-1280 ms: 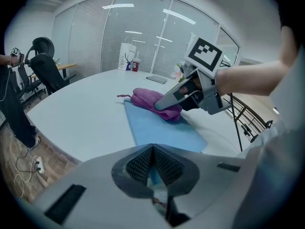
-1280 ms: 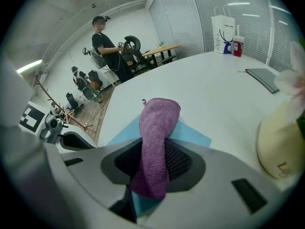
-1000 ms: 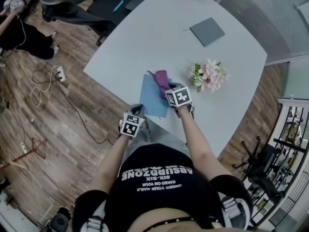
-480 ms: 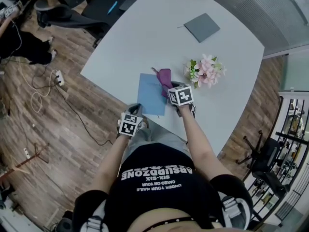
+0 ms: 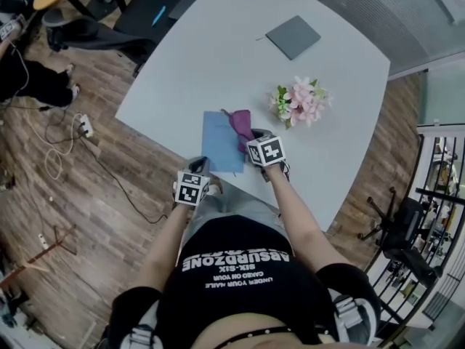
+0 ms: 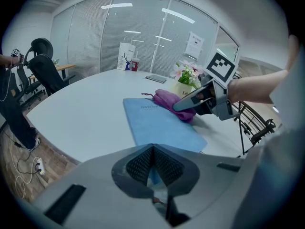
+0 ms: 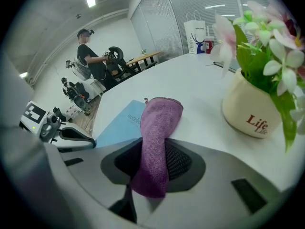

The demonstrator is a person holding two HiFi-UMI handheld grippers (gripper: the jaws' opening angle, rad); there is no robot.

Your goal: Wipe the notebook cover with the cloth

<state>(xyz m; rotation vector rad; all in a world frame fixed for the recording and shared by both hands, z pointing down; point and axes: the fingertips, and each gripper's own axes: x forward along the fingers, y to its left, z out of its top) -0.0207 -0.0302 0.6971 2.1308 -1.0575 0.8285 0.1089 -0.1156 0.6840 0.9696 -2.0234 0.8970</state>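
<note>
Wiping looks barely begun: right gripper [image 7: 153, 150] clamps the purple cloth [image 7: 162, 116] on the blue notebook [image 6: 157, 123]'s right side, while left gripper [image 6: 152, 149], closed, pinches its near edge.

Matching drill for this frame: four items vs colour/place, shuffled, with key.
1 cloth
2 notebook
3 pot
4 folder

A blue, flat at the table's near edge
B cream, holding flowers
C grey, at the table's far end
D purple, pinched in the right gripper

Pairs: 1-D, 2-A, 3-B, 4-C
</note>
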